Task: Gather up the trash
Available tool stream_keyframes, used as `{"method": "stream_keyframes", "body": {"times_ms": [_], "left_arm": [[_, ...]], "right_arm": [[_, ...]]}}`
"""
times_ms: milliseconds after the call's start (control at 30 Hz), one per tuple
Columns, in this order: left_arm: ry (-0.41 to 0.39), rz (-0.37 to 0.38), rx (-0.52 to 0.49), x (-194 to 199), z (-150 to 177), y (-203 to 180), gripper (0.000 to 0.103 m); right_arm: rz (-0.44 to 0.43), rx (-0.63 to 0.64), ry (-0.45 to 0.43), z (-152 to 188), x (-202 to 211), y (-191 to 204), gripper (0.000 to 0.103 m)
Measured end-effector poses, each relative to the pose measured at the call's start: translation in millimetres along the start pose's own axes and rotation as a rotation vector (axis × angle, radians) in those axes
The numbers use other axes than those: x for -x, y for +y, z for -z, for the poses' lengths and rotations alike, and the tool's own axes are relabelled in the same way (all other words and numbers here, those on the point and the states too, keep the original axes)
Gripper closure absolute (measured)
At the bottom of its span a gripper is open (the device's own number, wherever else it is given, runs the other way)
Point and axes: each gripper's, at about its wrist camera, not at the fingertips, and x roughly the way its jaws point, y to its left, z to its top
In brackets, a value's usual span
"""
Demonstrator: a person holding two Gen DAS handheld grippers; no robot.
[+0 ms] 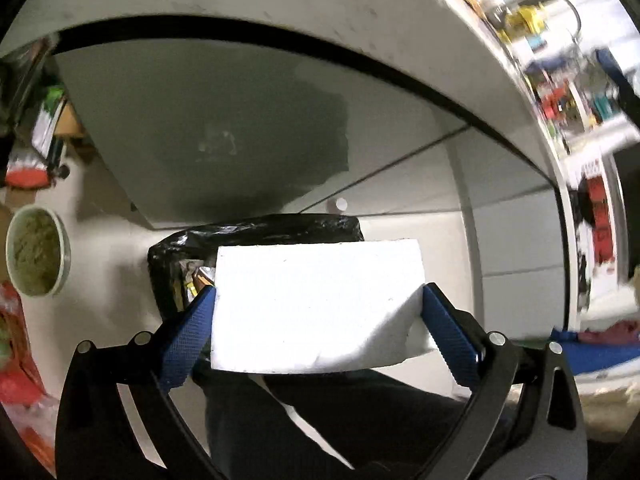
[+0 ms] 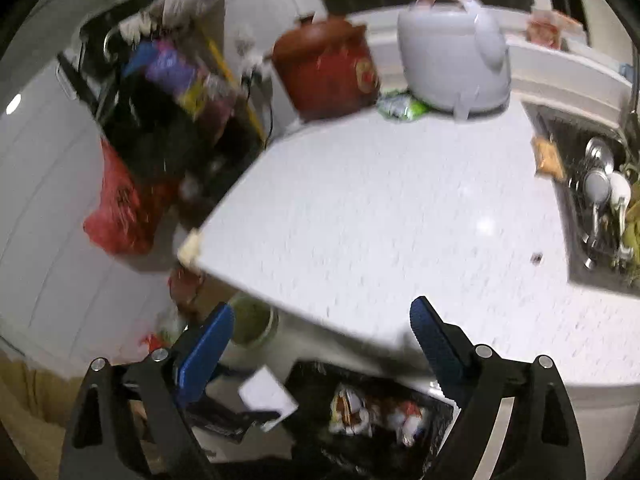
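In the left wrist view a white foam block (image 1: 316,304) sits between the blue pads of my left gripper (image 1: 317,290), both pads pressing its sides. It hangs just above a bin lined with a black bag (image 1: 256,232). In the right wrist view my right gripper (image 2: 320,308) is open and empty above the edge of the white counter (image 2: 380,208). Below it, the bin (image 2: 316,384) holds crumpled wrappers (image 2: 360,408). The foam block (image 2: 268,398) shows beside the bin. A green wrapper (image 2: 400,108) lies on the counter.
A red clay pot (image 2: 328,68) and a white rice cooker (image 2: 452,52) stand at the counter's back. A sink (image 2: 600,200) with dishes is at the right, an orange packet (image 2: 548,156) on its edge. A red bag (image 2: 120,204) hangs left. A bowl of green matter (image 1: 36,252) sits on the floor.
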Motion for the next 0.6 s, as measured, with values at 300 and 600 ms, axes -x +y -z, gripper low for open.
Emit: {"method": "stream_keyframes", "body": {"times_ms": [300, 600], "left_arm": [[0.225, -0.125, 0.056, -69, -8, 34, 0.008], [0.065, 0.111, 0.073, -29, -12, 37, 0.007]], "right_arm": [[-0.014, -0.069, 0.062, 7, -33, 9, 0.015], [0.001, -0.103, 0.091, 15, -38, 7, 0.015]]}}
